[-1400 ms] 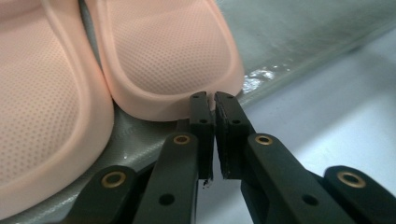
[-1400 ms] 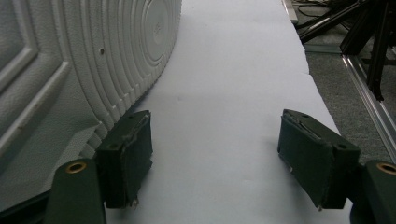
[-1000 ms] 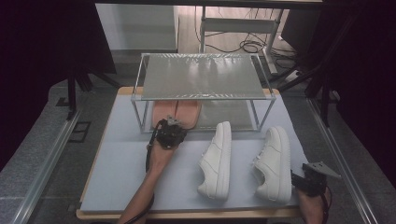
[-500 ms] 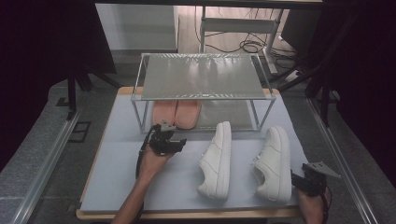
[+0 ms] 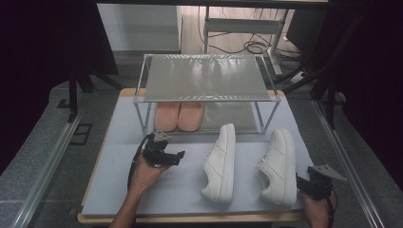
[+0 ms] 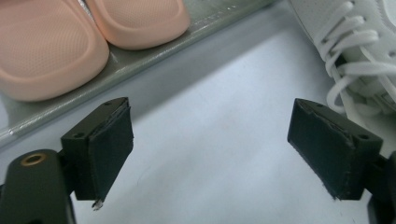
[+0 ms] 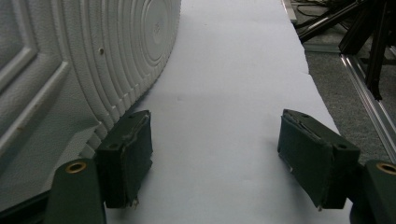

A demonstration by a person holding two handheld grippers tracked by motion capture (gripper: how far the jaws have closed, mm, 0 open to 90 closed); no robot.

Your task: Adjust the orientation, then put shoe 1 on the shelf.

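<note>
Left gripper pulled back from rack since a second ago, jaws released, empty, now pointing toward left sneaker lying on its side on table. Pink slippers already on lower shelf. Right gripper unmoved beside right sneaker, jaws released. Sneakers likely next.

slippers in rack | sneakers in front | left hand-held gripper left of sneakers
</note>
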